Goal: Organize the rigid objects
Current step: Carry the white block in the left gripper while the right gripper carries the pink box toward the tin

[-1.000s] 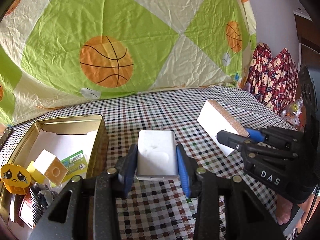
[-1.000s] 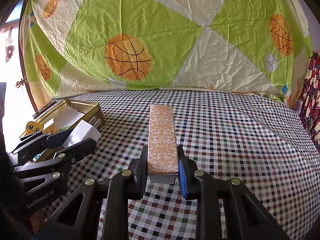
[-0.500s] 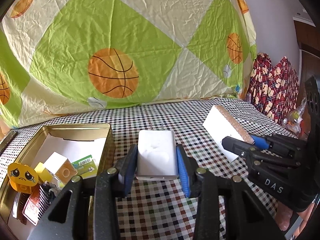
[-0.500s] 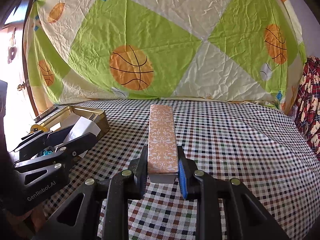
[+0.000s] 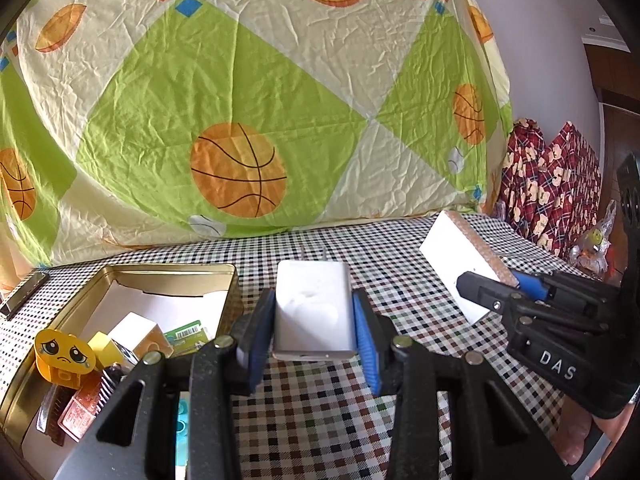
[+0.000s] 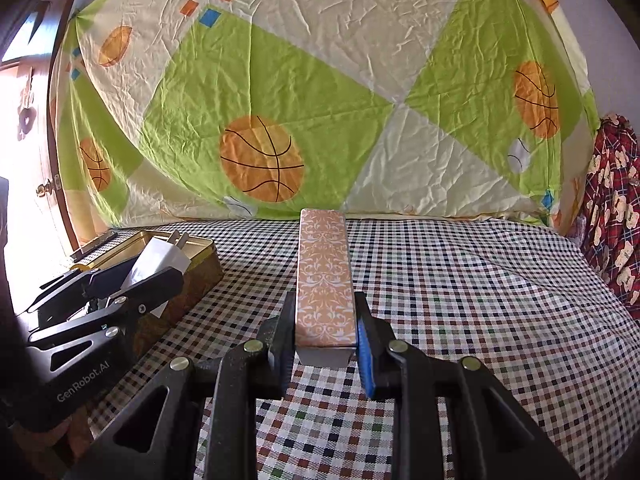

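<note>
Both claws have lifted a bit over the last second, so we now see more of the basketball-print sheet behind and the open gold metal tin (image 5: 230, 280) sits lower and closer in the left view. Our read: both pieces are off the checkered tabletop (image 5: 320, 420) and heading for the tin, so this is the carry stage, nothing dropped in yet.

Going left to right. The tin already holds a yellow sad-face toy (image 5: 64, 354), a small white and yellow cube (image 5: 134, 332), a green barcode card and some reddish bits we can't make out.

Just right of it, the left claw (image 5: 314, 332) is clenched on a smooth white rectangular charger block (image 5: 314, 312). It's held flat between the blue pads, and from the right camera its prongs stick up right over the tin's edge.

Further right, the right claw (image 6: 324, 346) is grasping a long narrow box with an orange damask-pattern top and white sides (image 6: 325, 280), pinched near one end, the rest sticking out forward above the tabletop. Both look hard-sided, so they should hold fine in the pads.
</note>
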{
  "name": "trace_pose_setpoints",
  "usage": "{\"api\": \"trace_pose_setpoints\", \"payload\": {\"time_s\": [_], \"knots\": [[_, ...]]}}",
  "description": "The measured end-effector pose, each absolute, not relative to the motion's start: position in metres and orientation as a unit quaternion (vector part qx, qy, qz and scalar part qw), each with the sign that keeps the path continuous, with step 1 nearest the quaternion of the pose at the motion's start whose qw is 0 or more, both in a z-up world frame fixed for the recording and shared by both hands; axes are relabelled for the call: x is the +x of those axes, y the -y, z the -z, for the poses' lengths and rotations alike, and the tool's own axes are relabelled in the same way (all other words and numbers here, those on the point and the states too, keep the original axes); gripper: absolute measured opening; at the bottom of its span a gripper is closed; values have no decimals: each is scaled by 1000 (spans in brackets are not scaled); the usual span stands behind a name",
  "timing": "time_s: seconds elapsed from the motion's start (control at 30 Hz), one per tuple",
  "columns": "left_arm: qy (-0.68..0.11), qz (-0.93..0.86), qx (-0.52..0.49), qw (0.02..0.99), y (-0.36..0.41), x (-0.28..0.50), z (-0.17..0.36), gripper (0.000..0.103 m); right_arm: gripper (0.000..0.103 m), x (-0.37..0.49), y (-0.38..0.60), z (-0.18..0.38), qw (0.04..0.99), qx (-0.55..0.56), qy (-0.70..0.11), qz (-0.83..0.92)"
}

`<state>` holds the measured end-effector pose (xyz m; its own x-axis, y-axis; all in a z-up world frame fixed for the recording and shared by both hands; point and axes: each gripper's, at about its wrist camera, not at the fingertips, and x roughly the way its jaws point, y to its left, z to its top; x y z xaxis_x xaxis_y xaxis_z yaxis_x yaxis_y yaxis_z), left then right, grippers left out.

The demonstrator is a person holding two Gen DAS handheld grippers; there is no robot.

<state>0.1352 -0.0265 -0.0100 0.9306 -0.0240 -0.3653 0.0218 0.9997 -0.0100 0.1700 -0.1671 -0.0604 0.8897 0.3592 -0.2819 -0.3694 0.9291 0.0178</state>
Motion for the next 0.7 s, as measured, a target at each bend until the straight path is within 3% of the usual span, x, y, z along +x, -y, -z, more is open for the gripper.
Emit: {"api": "trace_pose_setpoints", "payload": {"time_s": [0.7], "knots": [[-155, 4, -12, 988, 20, 115, 6, 37, 28, 146, 166, 57, 978, -19, -95, -183]]}}
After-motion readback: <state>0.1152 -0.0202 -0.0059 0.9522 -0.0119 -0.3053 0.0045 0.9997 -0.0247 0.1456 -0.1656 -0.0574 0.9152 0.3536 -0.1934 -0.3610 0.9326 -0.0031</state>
